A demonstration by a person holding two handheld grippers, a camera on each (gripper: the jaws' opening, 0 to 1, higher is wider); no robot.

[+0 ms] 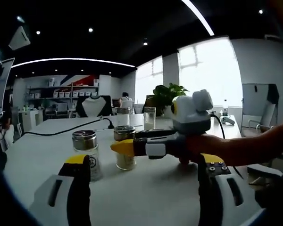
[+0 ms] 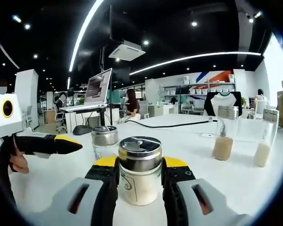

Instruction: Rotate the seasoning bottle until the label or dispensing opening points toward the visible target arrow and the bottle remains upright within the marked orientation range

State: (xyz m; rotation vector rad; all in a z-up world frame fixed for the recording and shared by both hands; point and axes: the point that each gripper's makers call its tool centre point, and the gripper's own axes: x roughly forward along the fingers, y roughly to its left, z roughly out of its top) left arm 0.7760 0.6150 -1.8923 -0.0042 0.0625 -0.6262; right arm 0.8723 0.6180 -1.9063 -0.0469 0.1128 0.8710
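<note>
Table (image 1: 146, 183): white; its near edge is cut off behind the jaws in both views.
Cable (image 1: 61, 130): black, runs across the far tabletop; its ends are hard to trace.
Right gripper (image 2: 139, 165): jaws clenched on the bottle, one on each side of the glass. In the left gripper view it comes in from the right, and its yellow tip hides part of the bottle.
Left gripper (image 1: 144, 165): jaws wide apart, released, touching nothing; the second jar stands just beyond its left jaw.
Bottle (image 2: 140, 176): upright on the table, metal lid, pale powder inside; label curls partly behind the left jaw and cannot be read.
Second jar (image 2: 104, 140): just behind the bottle, lower half hidden.
Tall shakers (image 2: 224, 133): two, well apart to the right; contents blurred.
Arrow: cannot tell.
</note>
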